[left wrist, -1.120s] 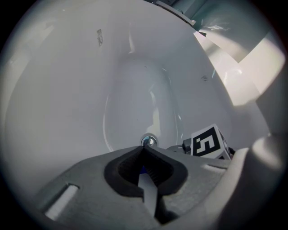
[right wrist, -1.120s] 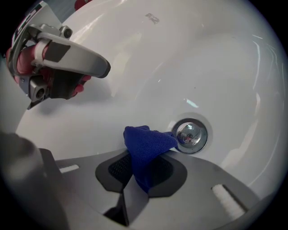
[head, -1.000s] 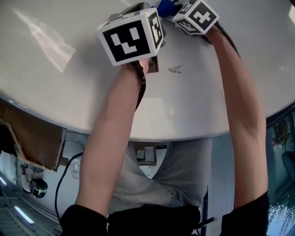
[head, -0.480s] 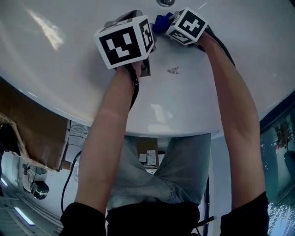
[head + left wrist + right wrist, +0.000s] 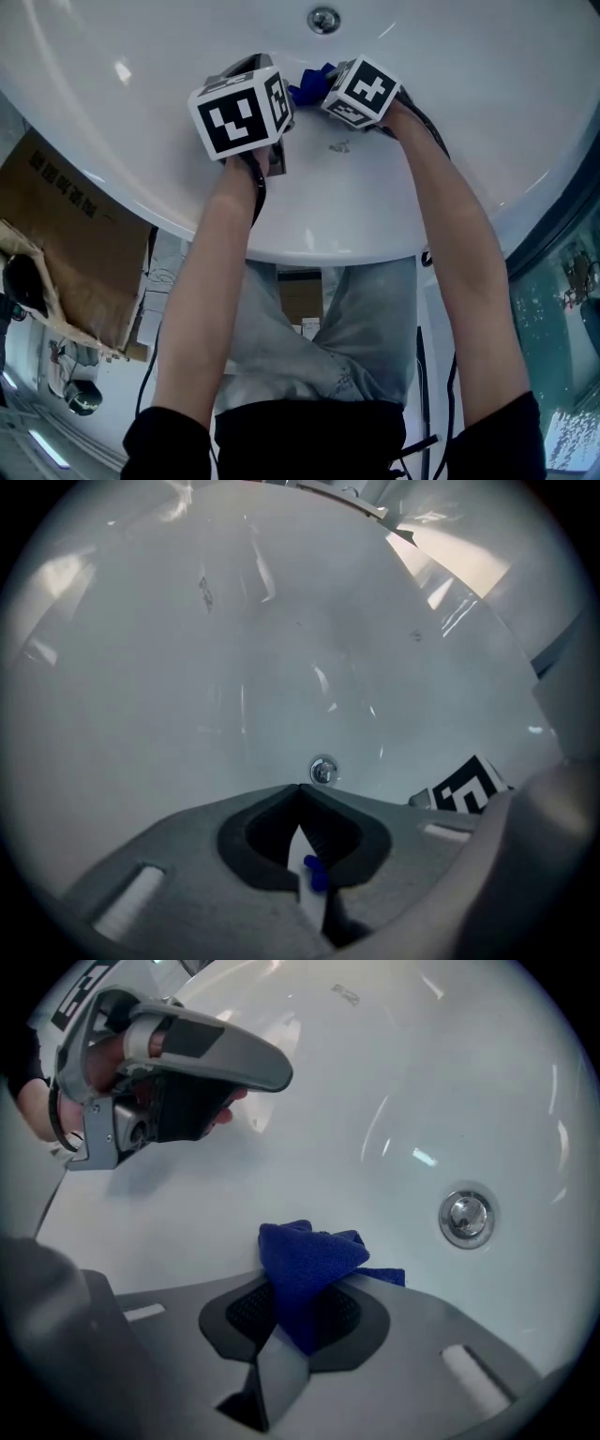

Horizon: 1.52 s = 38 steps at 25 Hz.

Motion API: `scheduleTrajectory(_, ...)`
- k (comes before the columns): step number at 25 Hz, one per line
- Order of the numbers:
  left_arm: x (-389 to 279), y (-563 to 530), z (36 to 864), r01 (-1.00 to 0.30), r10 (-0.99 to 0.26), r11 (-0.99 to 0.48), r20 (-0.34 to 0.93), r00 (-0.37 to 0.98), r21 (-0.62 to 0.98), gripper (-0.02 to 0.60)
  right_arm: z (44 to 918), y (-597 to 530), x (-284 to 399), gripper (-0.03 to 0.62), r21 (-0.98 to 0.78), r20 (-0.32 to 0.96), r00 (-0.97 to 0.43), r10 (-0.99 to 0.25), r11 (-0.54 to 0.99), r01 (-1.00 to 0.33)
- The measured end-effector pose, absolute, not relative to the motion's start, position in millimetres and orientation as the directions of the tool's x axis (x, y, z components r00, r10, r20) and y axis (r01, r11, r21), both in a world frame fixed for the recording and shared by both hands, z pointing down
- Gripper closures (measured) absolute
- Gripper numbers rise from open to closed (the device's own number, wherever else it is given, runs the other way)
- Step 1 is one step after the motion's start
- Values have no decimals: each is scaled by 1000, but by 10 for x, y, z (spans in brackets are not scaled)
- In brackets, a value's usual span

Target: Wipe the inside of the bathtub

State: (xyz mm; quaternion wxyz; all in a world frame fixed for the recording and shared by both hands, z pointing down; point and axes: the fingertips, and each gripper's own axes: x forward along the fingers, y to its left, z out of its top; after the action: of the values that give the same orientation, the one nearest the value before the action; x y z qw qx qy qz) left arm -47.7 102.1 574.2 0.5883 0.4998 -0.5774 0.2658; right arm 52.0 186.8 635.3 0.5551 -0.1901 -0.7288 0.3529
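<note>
The white bathtub (image 5: 450, 103) fills the top of the head view, and its inner wall (image 5: 234, 667) spreads ahead of both grippers. My right gripper (image 5: 300, 1288) is shut on a blue cloth (image 5: 309, 1260), which bunches out of the jaws against the tub surface. The blue cloth (image 5: 307, 86) shows between the two marker cubes. My left gripper (image 5: 300, 794) is shut, its tips meeting, with nothing held. The left gripper (image 5: 178, 1063) hovers just left of the cloth. A chrome round fitting (image 5: 323, 19) sits on the tub wall just beyond both grippers.
A small dark mark (image 5: 337, 147) lies on the tub near the right forearm. A cardboard box (image 5: 66, 225) stands on the floor left of the tub, with cables (image 5: 150, 309) beside it. A glass panel (image 5: 562, 309) is at the right.
The head view has pulled back, bringing the chrome fitting into sight. Both grippers and the cloth sit lower in the frame, nearer the dark mark.
</note>
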Motion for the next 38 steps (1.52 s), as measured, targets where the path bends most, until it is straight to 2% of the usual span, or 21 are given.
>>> scheduleTrajectory(13, -443, 1007, 5158, -896, -289, 339, 938, 192, 288, 580, 5527, 2119, 632, 523, -781, 613, -388, 688, 601, -168)
scheduleTrajectory(20, -425, 1057, 4848, -910, -295, 300, 935, 198, 287, 580, 5152, 2278, 651, 522, -777, 613, -340, 713, 622, -98)
scheduleTrajectory(38, -498, 1131, 4247, -908, -357, 296, 916, 182, 295, 580, 4182, 2645, 568, 523, -820, 530, -418, 737, 571, -34)
